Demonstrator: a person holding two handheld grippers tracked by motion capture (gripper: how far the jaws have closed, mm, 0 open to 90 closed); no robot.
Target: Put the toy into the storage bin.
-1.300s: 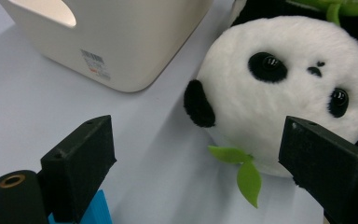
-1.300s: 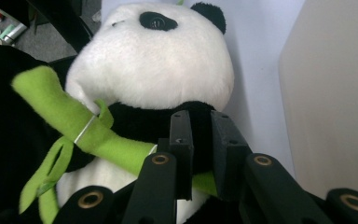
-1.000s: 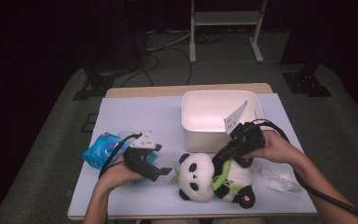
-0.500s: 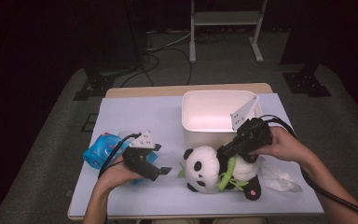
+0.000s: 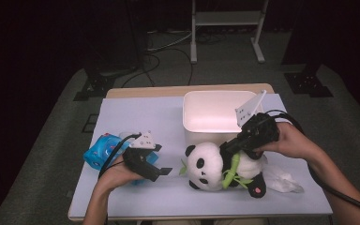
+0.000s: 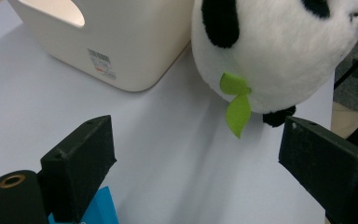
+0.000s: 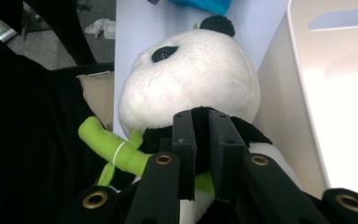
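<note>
High view: the panda [image 5: 218,168] is held by the right gripper [image 5: 228,148], whose jaws are clamped on the black band of plush behind its head. Compared with a second ago, the toy is seen drawn to the right and tipped up, its head now just beside the front wall of the white bin [image 5: 211,133]. A lift into the bin is judged to be under way, not yet finished. The left gripper [image 5: 161,172] is parked over the blue toy [image 5: 101,151], jaws spread wide, nothing between them.

Left gripper view: the two black jaws are seen well apart over bare tablecloth [image 6: 168,154]; the panda's head [image 6: 279,51] hangs ahead, a green leaf [image 6: 237,100] dangling.

Right gripper view: the jaws are pinched nearly together on the panda's black fur [image 7: 200,116]; the bin wall [image 7: 307,116] is close alongside, so little travel is left.
</note>
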